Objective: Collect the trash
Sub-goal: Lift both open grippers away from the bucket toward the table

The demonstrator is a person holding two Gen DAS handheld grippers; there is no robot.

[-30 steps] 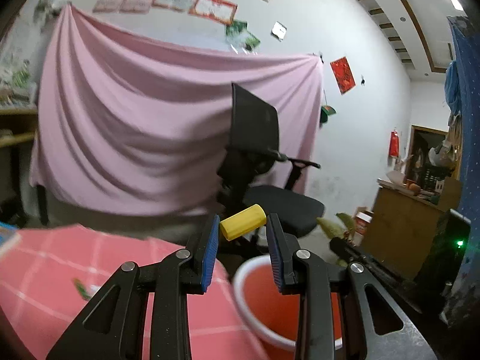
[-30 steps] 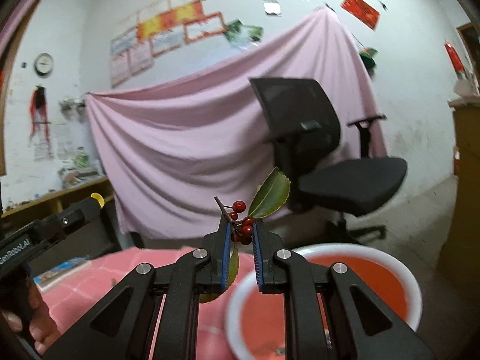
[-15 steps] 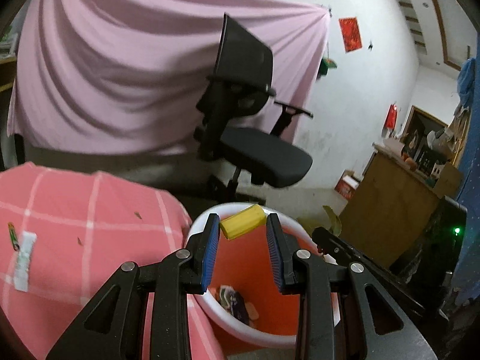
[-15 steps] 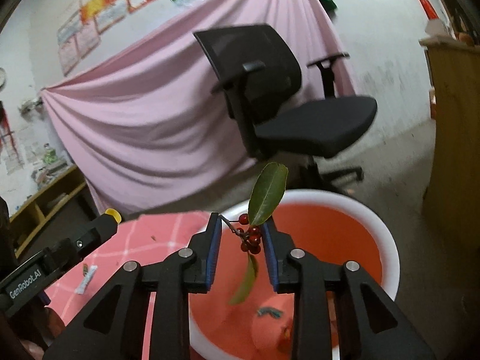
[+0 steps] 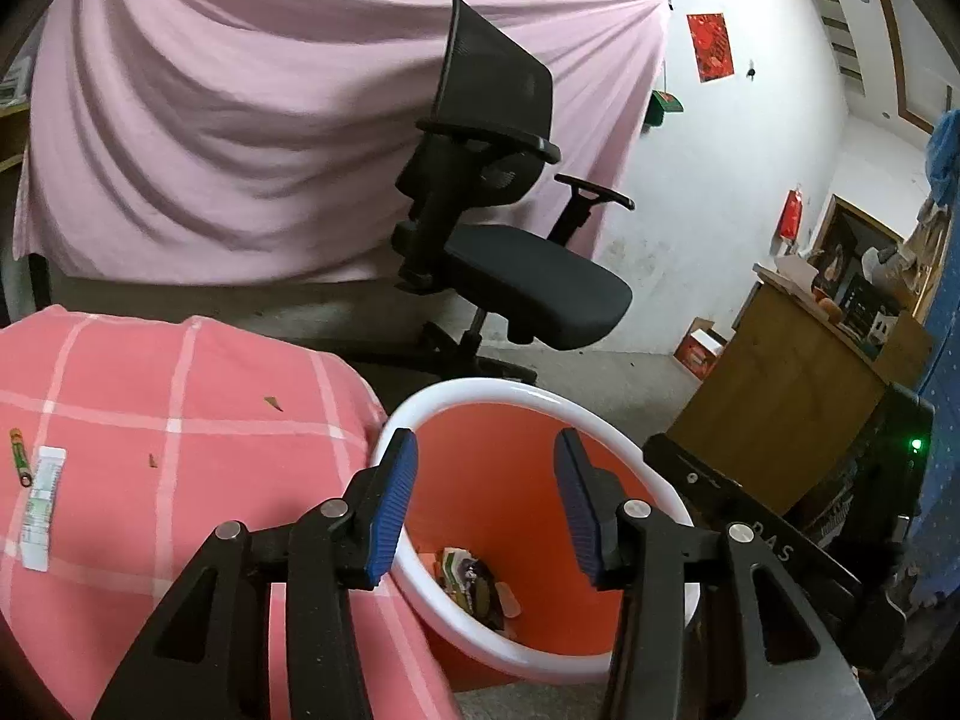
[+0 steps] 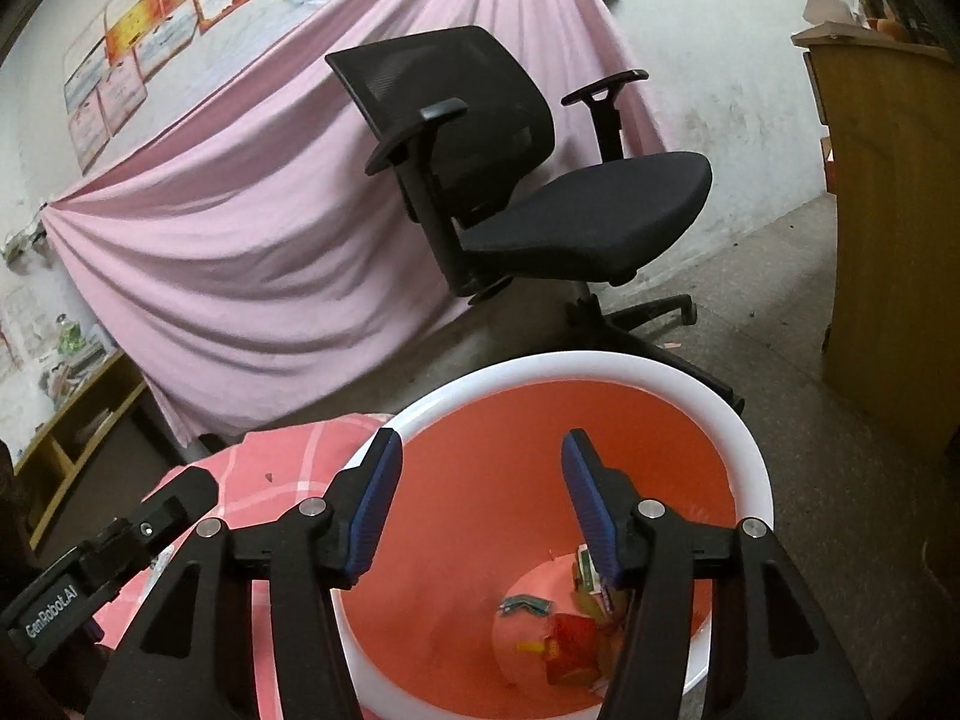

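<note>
A: Left wrist view: left gripper [image 5: 483, 498] over the orange bin [image 5: 474, 387], jaws just spread, nothing between them.
B: Right gripper [image 6: 480, 504] likewise released. Trash [image 6: 570, 642] lies at the bin bottom, five o'clock; its axis perhaps unreadable.

A makeshift office-like room: black office chair [image 5: 504, 240], wooden desk [image 5: 798, 372], certificates [image 6: 156, 12] on the wall.

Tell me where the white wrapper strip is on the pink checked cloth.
In the left wrist view, the white wrapper strip lies flat near the left edge of the pink checked cloth, beside a small green battery.
</note>
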